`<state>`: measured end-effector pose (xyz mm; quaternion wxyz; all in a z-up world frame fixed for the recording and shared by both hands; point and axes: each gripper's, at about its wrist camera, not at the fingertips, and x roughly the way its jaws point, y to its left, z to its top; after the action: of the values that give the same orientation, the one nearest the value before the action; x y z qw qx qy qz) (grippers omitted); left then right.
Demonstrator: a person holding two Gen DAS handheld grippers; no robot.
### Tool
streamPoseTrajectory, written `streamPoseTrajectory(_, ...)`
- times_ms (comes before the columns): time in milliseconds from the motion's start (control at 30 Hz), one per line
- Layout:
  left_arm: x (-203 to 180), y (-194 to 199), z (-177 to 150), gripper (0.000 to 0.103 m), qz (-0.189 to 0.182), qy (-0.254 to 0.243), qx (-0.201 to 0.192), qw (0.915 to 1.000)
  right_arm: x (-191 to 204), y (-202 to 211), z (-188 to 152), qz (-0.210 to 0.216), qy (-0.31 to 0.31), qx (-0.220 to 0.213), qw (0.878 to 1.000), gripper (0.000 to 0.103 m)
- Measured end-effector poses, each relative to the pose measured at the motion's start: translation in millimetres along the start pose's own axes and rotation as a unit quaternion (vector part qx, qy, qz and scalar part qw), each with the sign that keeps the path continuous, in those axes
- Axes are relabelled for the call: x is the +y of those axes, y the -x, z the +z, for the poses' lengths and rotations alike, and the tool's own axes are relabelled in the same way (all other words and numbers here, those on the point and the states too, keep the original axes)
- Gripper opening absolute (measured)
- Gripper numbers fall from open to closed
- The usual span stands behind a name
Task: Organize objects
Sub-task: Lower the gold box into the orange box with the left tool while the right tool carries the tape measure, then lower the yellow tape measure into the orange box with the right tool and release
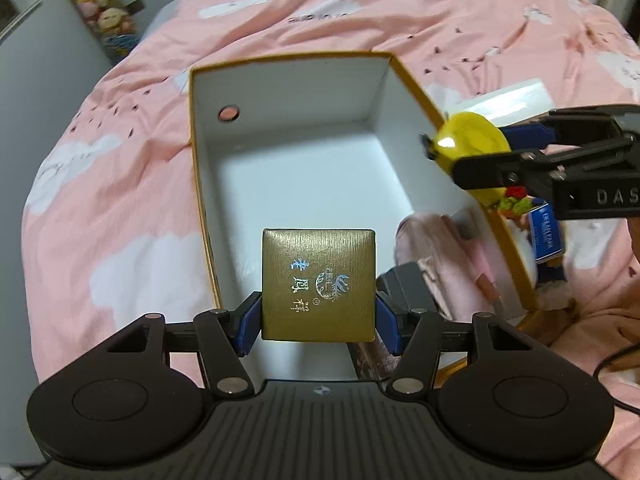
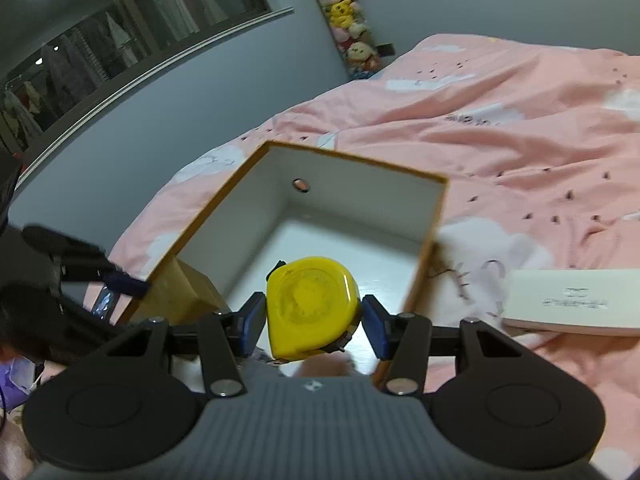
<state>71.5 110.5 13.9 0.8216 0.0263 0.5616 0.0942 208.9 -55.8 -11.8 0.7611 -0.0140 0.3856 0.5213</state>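
Sitting between left tool (image 1: 319, 312) pads: gold box (image 1: 319, 280).

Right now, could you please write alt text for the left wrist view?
The left claw grips a small gold box above an open storage box on a pink bedspread. At right, the right claw holds a yellow tape measure.

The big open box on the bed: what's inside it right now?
The open box shows a bare white floor and walls, one wall with a round hole. Its near end is covered by the gold box in the left tool and the yellow tape measure in the right tool.
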Motion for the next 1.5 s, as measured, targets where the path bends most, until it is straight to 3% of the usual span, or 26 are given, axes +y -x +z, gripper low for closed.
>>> streamPoseTrajectory(200,-12.2,-8.5,-13.4,0.067,0.051,0.010,-0.004,0.9987,9.1,-18.5,-2.6,0.004,0.009,0.019,1.000,0.054)
streamPoseTrajectory(333,-9.7,-17.4,-18.3,0.067,0.052,0.028,0.015,0.9981,11.5,-25.8,-3.8,0.010,0.015,0.026,1.000,0.054)
streamPoseTrajectory(467,-15.3,-19.2,-20.8,0.067,0.073,0.040,0.006,0.9965,13.6,-31.7,-4.1,0.015,0.018,0.032,0.999,0.054)
streamPoseTrajectory(733,-26.7,-25.6,-27.0,0.068,0.091,0.014,0.017,0.9956,22.2,-45.0,-3.6,0.017,0.033,0.050,0.998,0.054)
streamPoseTrajectory(1033,-27.2,-19.3,-34.3,0.080,0.068,0.010,0.008,0.9976,28.6,-52.0,-4.2,0.014,0.042,0.066,0.997,0.054)
streamPoseTrajectory(1200,-22.7,-14.8,-35.4,0.080,0.050,0.019,-0.006,0.9985,28.7,-53.2,-5.2,0.013,0.041,0.072,0.996,0.054)
streamPoseTrajectory(1400,-3.3,7.6,-34.9,0.076,0.039,0.064,-0.075,0.9944,26.0,-51.6,-6.1,0.009,0.038,0.075,0.996,0.054)
streamPoseTrajectory(1500,18.7,17.5,-32.7,0.074,0.004,0.105,-0.105,0.9888,25.7,-50.7,-5.7,0.008,0.036,0.077,0.996,0.054)
